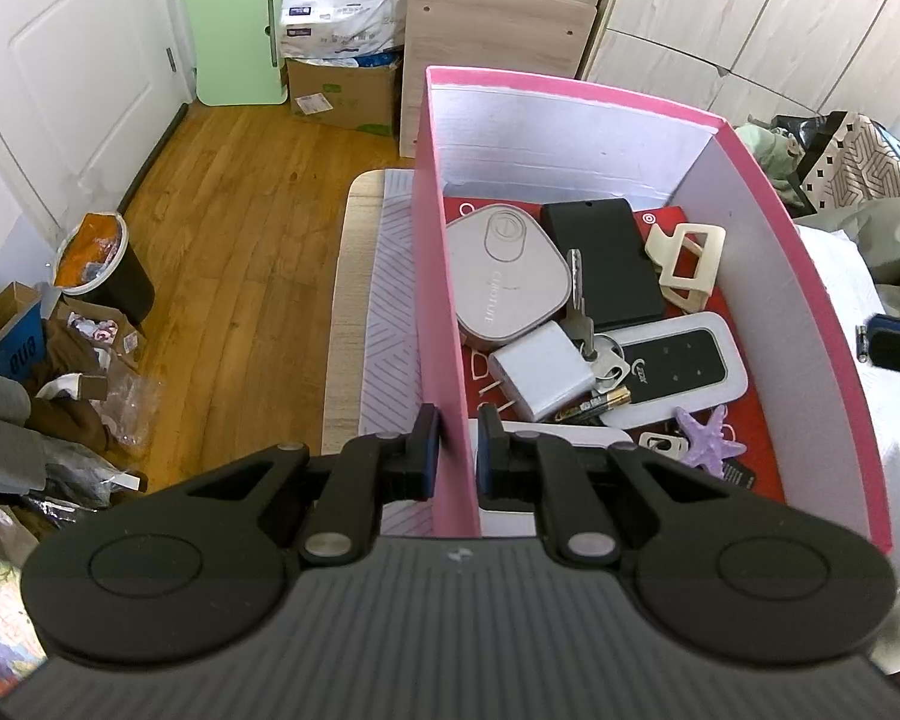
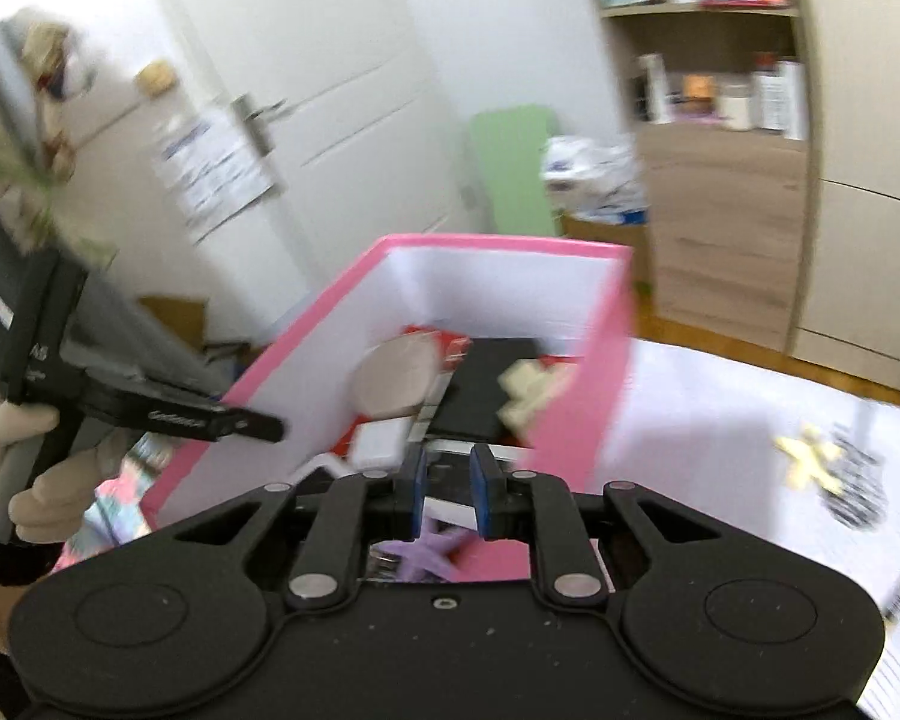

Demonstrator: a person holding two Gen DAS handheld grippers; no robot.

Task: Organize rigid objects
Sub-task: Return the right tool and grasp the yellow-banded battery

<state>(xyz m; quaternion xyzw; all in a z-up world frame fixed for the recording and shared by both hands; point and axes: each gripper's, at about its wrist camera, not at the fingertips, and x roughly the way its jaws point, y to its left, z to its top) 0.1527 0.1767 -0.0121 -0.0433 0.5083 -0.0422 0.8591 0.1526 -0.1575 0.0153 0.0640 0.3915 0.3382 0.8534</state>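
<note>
Pink box [image 1: 444,312] wall pinched between nearly closed left gripper [image 1: 457,450] fingers, steadying it on the bed. Right gripper [image 2: 448,495] fingers parted slightly, nothing between them, above the box's near corner. Purple starfish [image 1: 711,438] lay inside. Best kept that wall clamped; next fetched cream clip [image 2: 810,459] from the sheet, approached squarely.

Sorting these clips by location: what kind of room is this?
Probably a bedroom: rumpled olive-green bedding, a white panelled door and a tall pale wood-grain wardrobe.
</note>
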